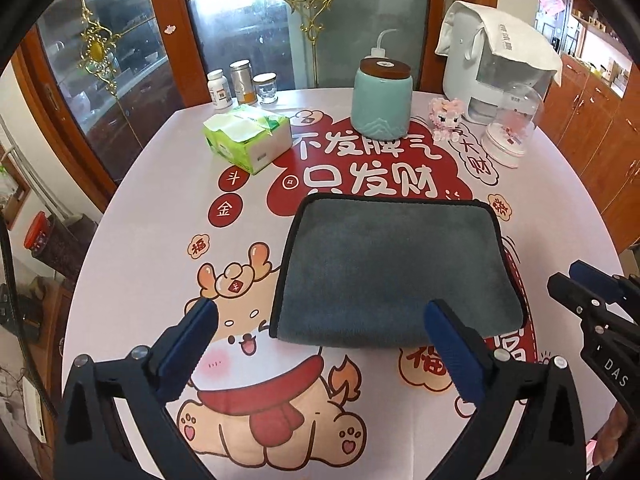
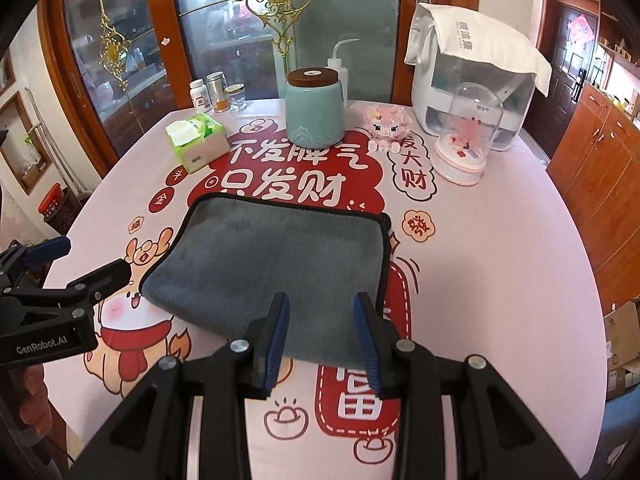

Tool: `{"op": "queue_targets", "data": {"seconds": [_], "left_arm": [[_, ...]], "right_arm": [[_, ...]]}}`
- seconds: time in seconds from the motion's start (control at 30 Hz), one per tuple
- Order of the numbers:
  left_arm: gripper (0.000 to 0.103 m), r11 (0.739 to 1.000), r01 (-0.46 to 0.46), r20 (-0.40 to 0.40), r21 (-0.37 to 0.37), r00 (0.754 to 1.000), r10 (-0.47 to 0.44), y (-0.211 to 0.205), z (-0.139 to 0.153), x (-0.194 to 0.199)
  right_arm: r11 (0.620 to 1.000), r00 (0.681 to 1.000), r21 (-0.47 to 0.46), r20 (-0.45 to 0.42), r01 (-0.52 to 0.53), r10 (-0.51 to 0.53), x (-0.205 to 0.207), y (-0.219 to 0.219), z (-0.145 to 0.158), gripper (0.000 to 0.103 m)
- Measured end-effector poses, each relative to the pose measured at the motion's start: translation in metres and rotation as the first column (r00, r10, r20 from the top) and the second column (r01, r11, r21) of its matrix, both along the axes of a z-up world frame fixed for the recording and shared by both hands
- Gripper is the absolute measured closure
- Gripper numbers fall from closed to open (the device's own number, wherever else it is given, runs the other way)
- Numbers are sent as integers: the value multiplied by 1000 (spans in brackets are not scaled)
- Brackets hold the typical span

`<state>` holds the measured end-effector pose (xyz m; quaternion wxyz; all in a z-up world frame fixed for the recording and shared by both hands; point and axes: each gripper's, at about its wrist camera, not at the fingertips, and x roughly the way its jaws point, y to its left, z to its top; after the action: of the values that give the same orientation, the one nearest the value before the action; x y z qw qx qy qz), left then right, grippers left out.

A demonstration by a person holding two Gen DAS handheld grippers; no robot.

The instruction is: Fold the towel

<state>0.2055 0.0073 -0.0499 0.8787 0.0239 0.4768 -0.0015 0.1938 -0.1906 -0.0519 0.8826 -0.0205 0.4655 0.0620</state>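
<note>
A grey towel [image 1: 392, 264] with black edging lies folded flat in the middle of the table; it also shows in the right wrist view [image 2: 276, 256]. My left gripper [image 1: 320, 320] is open wide and empty, held above the towel's near edge. My right gripper [image 2: 322, 308] is open with a narrower gap and empty, above the towel's near right part. The right gripper also shows at the right edge of the left wrist view [image 1: 592, 292]. The left gripper shows at the left edge of the right wrist view [image 2: 72, 276].
The table carries a pink printed cloth [image 1: 160, 240]. At the back stand a green tissue box [image 1: 248, 138], a teal jar [image 1: 382, 98], small bottles [image 1: 240, 84], a pink toy [image 1: 446, 116], a glass dome [image 1: 510, 128] and a white appliance [image 1: 492, 60].
</note>
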Motion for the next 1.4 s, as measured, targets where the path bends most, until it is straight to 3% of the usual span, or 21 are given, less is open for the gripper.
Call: {"op": "queue_targets", "data": {"seconds": [0.4, 0.57, 0.87, 1.4], "left_arm": [[1, 999, 12, 22, -29, 1000, -11, -7, 21, -44], [1, 999, 11, 36, -35, 999, -9, -7, 36, -72], [1, 1000, 9, 78, -9, 997, -9, -12, 62, -125], [1, 998, -30, 46, -62, 998, 33, -13, 62, -178]], "right_arm": [[999, 999, 35, 35, -9, 7, -50, 0, 24, 69], [999, 998, 46, 54, -18, 16, -77, 3, 35, 58], [997, 999, 73, 41, -33, 30, -123, 6, 43, 57], [995, 999, 90, 37, 36, -39, -168, 0, 47, 57]]}}
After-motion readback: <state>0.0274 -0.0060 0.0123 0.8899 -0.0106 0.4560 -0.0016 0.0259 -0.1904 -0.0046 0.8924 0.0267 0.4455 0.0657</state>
